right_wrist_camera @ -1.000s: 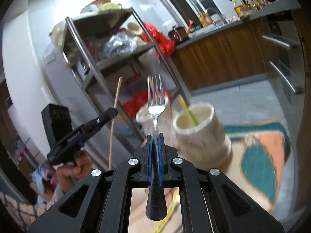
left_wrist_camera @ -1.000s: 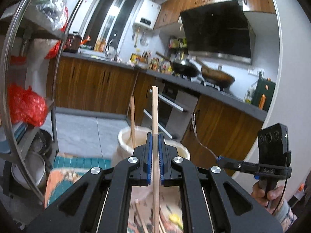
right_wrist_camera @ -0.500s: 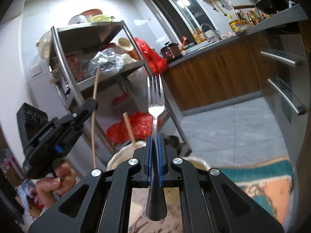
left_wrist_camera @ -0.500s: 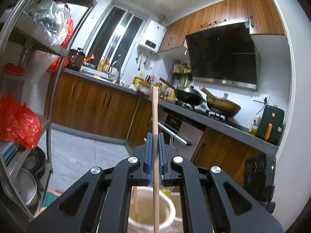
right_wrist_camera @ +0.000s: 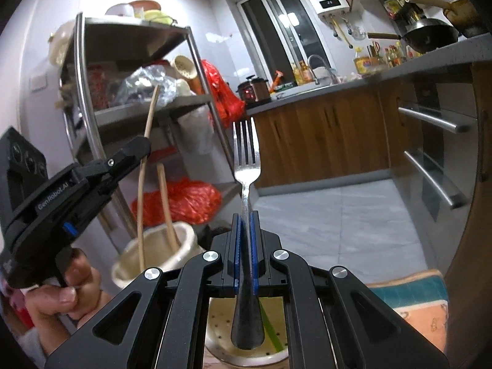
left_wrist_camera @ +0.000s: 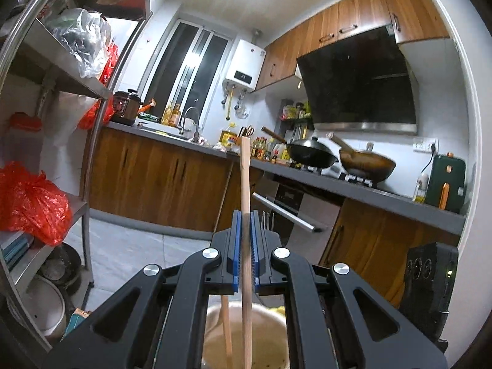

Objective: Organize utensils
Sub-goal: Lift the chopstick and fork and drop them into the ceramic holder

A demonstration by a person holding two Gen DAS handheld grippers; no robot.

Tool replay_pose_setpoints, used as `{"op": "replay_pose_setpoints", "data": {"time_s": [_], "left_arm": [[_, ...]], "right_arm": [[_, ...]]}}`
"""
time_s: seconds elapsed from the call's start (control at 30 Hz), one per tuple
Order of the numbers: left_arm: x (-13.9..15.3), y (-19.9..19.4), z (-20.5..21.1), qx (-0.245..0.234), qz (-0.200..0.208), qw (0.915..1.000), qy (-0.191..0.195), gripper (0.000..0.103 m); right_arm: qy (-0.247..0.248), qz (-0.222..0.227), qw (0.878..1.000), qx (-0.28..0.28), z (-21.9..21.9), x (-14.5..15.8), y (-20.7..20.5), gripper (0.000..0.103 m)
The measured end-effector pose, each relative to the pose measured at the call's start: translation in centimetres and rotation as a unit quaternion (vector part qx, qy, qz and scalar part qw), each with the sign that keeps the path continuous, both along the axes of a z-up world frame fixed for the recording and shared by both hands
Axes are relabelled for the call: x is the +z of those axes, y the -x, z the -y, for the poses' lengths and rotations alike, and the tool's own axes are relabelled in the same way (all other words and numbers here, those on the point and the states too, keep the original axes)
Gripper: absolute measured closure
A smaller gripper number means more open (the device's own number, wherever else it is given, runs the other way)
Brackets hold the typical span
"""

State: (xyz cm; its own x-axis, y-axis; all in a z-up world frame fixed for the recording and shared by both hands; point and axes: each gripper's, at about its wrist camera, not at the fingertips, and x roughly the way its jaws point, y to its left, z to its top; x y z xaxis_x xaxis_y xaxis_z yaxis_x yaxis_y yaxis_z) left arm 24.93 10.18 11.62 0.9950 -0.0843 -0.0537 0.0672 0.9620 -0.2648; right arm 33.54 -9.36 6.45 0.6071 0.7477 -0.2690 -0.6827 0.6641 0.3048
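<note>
My left gripper [left_wrist_camera: 245,224] is shut on a wooden chopstick [left_wrist_camera: 245,184], upright, its lower end reaching into a cream holder [left_wrist_camera: 270,338] below. A second chopstick [left_wrist_camera: 226,323] stands in that holder. My right gripper [right_wrist_camera: 245,224] is shut on a metal fork [right_wrist_camera: 245,160] with a black handle, tines up, over another cream holder [right_wrist_camera: 221,335] with a green stick [right_wrist_camera: 270,326] in it. The right wrist view shows the left gripper [right_wrist_camera: 135,150] at the left, holding its chopstick [right_wrist_camera: 144,178] in the first holder [right_wrist_camera: 160,255].
A steel shelf rack [right_wrist_camera: 92,92] with red bags [left_wrist_camera: 30,203] stands at the left. Wooden cabinets [left_wrist_camera: 160,181] and a counter with woks [left_wrist_camera: 310,153] line the back and right. An orange and teal cloth [right_wrist_camera: 421,301] lies under the holders.
Both grippers have moved closer over the holders and tilted up. The left chopstick's lower end now reaches inside the holder. The fork's handle now hangs above the second holder.
</note>
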Motion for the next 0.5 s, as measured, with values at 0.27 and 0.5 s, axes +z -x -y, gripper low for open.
{"op": "replay_pose_setpoints", "data": {"time_s": [0.27,0.5], "left_arm": [[-1.8,1.4,0.0,0.008,-0.035,0.9992,-0.019,0.097],[-2.6,1.7,0.4,0.01,-0.073,0.9965,-0.039,0.097]], "right_arm": [[0.035,0.009,0.999,-0.011,0.4,-0.6,1.9,0.096],[0.07,-0.001,0.997,-0.025,0.8,-0.8,2.6,0.096]]}}
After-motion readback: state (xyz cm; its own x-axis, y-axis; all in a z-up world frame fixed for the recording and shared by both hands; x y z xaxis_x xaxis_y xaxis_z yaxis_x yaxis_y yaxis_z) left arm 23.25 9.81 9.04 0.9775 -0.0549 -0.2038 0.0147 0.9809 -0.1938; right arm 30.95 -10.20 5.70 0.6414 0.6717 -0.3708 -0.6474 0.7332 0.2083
